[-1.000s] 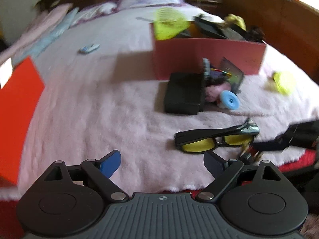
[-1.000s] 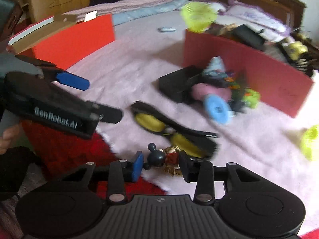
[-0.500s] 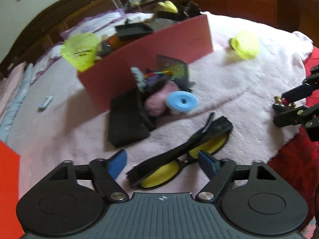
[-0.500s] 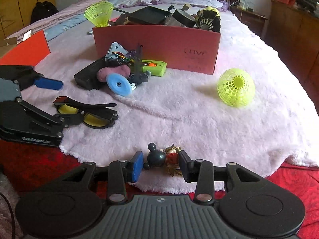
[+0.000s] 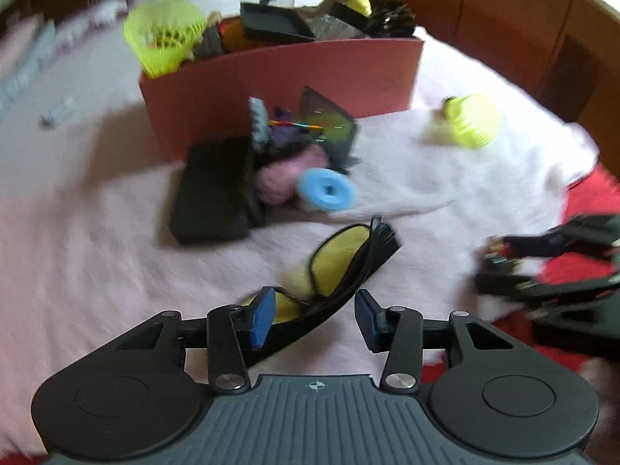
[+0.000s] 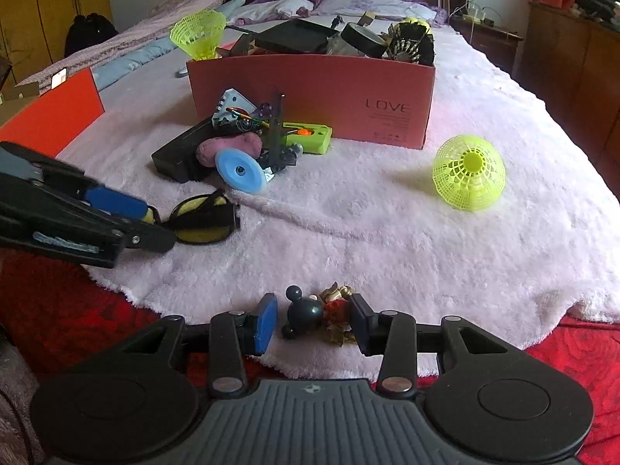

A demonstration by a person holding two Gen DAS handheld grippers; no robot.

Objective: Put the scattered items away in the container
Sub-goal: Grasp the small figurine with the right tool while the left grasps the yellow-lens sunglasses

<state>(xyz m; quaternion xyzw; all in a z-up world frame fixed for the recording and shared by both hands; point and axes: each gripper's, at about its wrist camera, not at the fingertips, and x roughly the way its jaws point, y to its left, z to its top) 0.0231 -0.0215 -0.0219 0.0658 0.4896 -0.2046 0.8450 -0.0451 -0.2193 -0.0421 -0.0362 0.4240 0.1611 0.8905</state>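
Black glasses with yellow lenses (image 5: pixel 341 259) (image 6: pixel 201 221) lie on the white fluffy blanket (image 6: pixel 387 240). My left gripper (image 5: pixel 314 317) (image 6: pixel 155 224) straddles their near end. Its jaws are closing; the left pad (image 5: pixel 263 317) is at the frame, while the right pad still shows a gap. My right gripper (image 6: pixel 314 323) (image 5: pixel 492 261) is shut on a small figurine (image 6: pixel 310 312) with a black round-eared head and a red and gold body, low over the blanket's near edge. The pink box (image 6: pixel 310 97) (image 5: pixel 290 77) stands behind, piled full.
A heap of a black case (image 5: pixel 213 197), blue disc (image 6: pixel 240 170), pink lump and green case (image 6: pixel 310 137) lies before the box. A yellow shuttlecock (image 6: pixel 469 176) sits on the right. An orange box (image 6: pixel 50 116) stands left, with wooden cupboards (image 6: pixel 573 58) on the right.
My left gripper has moved in over the glasses and its jaws have narrowed around them. The right gripper swung round to face the box, then held still with the figurine.
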